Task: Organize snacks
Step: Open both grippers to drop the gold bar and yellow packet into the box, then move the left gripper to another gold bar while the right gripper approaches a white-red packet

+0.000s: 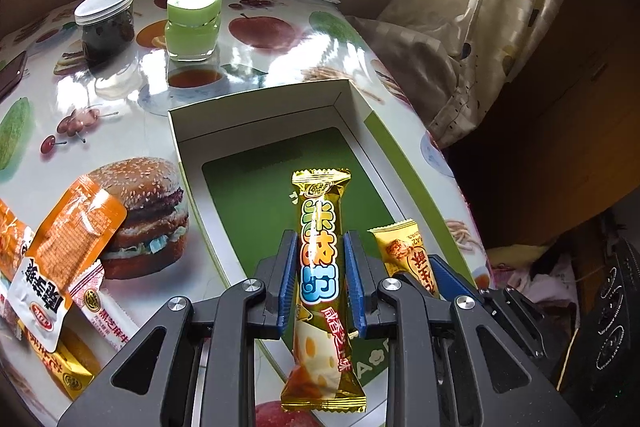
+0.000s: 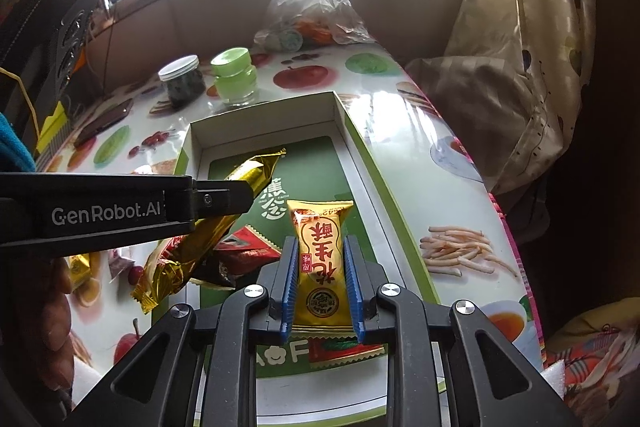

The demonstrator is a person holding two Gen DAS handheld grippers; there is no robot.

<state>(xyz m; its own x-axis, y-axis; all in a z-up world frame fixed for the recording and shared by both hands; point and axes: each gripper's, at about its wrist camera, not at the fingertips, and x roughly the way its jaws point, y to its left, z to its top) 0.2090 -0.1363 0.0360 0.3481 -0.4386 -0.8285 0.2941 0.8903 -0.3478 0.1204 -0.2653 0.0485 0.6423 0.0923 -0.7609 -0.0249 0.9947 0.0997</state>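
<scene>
Two hand-held grippers hang over the open box (image 1: 352,95) on the fruit-printed counter (image 1: 280,39). The left hand-held gripper (image 1: 320,283) clamps a long gold snack stick (image 1: 320,267) between its blue pads, nearly closed on it. The right hand-held gripper (image 2: 322,285) has its pads against a yellow peanut-crisp packet (image 2: 322,259), also narrowly set. A red packet (image 2: 248,247) lies inside the box; more orange packets (image 1: 76,227) lie on the counter left of it.

Box (image 2: 360,147) far half lying open; near-left floor holding a red packet (image 2: 250,247); jars (image 1: 192,23) standing well behind the box.
</scene>
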